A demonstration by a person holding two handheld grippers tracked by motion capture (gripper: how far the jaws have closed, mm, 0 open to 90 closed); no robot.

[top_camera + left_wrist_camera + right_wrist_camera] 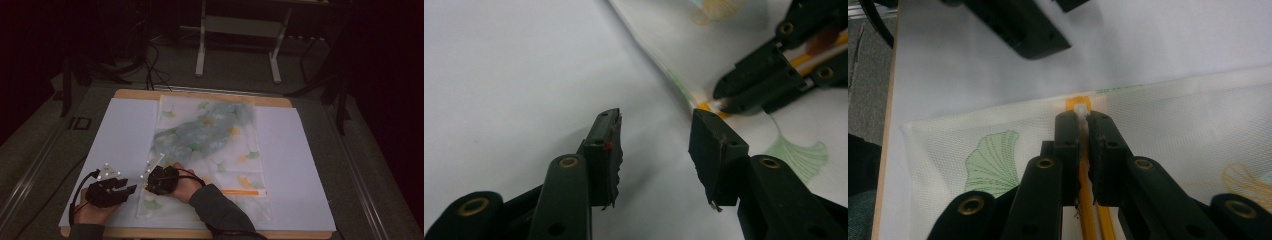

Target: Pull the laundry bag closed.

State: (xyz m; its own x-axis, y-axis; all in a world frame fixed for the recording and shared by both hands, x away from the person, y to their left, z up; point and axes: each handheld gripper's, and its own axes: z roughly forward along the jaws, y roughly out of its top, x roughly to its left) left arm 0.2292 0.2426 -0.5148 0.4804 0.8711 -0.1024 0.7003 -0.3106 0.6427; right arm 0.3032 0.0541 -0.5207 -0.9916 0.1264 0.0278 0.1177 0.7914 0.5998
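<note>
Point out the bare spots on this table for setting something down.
Free: white sheet right of the leaf-print bag, and the sheet's far-left part. Crowded: near-left corner, where the left tool and right tool meet at the bag's orange zipper.

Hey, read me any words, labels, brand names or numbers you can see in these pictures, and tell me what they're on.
None can be read. The cloth bag carries only printed leaves, no lettering. A short green mark at its edge by the orange zipper, ahead of the right gripper, is too small and blurred to read. The left gripper shows no lettering.
</note>
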